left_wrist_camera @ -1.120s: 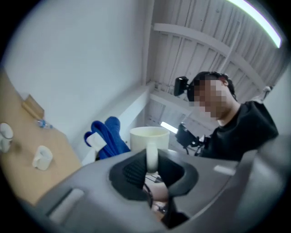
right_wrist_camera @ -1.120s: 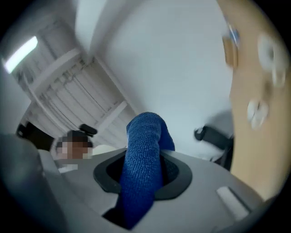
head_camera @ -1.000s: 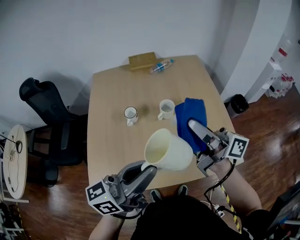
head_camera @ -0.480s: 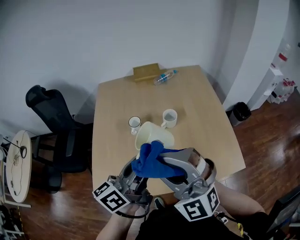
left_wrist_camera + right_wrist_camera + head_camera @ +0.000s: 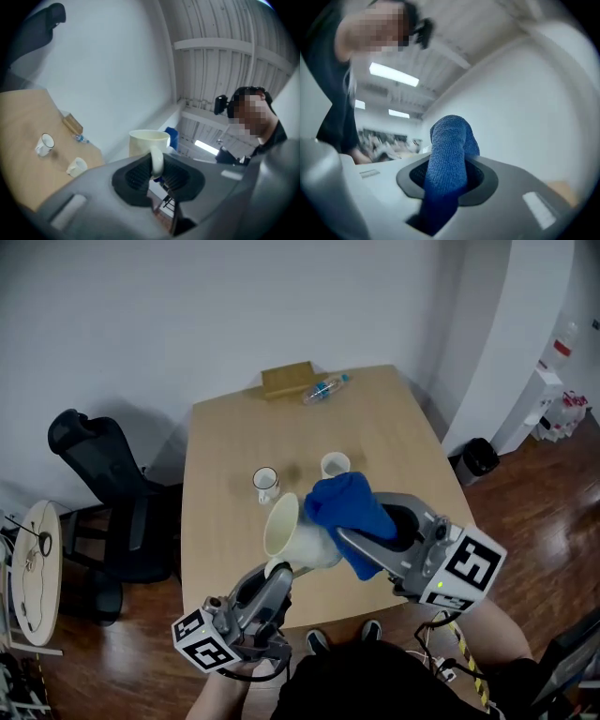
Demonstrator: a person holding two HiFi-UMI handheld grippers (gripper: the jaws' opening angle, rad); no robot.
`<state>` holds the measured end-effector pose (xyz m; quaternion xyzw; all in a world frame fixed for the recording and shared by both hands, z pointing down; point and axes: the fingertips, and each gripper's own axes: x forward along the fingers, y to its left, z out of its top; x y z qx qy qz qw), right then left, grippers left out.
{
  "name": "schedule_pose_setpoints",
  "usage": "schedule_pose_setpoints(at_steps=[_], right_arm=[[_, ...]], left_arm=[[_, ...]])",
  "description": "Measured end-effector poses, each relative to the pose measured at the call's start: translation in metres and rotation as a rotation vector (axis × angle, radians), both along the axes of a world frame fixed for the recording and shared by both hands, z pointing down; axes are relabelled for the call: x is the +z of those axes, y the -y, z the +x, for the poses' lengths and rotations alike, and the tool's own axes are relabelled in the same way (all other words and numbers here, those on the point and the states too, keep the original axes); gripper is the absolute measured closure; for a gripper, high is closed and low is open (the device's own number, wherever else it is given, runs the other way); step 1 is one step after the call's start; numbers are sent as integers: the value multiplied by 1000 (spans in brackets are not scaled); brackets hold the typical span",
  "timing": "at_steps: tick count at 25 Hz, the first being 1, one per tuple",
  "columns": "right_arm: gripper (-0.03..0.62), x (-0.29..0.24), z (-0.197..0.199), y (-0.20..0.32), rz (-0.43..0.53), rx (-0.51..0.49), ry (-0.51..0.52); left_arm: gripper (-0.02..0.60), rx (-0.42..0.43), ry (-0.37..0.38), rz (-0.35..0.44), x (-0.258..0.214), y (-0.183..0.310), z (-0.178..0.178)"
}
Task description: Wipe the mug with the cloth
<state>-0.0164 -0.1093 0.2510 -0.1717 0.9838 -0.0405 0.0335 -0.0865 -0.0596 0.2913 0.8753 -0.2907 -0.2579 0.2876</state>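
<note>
The cream mug (image 5: pixel 298 532) is hanging tilted, its handle pinched in the nearly closed left gripper (image 5: pixel 157 174), while the right gripper (image 5: pixel 449 178) is clamping the blue cloth (image 5: pixel 345 510).

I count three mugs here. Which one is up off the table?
The large cream mug, gripped by its handle in the left hand-held gripper. The small dark-rimmed mug and the small white mug stand on the table.

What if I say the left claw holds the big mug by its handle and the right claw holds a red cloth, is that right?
Almost. The cloth is blue, not red; the right gripper view shows it pinched in the right claw. The rest stands: the left claw holds the big mug by its handle.
</note>
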Motion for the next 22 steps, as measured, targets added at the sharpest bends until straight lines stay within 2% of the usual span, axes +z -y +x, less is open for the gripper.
schedule_pose_setpoints(at_steps=[1, 3, 4, 6, 9, 13, 19, 22], right_arm=[[480, -1, 6, 5, -159, -124, 100], [480, 1, 14, 3, -414, -389, 287], [479, 3, 18, 0, -513, -491, 373], [479, 11, 23, -5, -646, -602, 489], [480, 29, 21, -10, -787, -665, 586], [480, 41, 14, -25, -976, -781, 762], [480, 49, -9, -51, -1146, -849, 882], [482, 50, -15, -58, -1187, -864, 927]], left_arm=[[527, 41, -7, 26, -5, -6, 2], [526, 125, -45, 71, -12, -19, 4], [528, 162, -66, 92, -14, -27, 6], [528, 228, -96, 134, -21, -42, 12], [529, 295, -127, 173, -28, -58, 21], [531, 340, -214, 184, -20, -66, 14], [532, 348, -368, 196, -29, -65, 20], [534, 344, -429, 198, -39, -59, 30]])
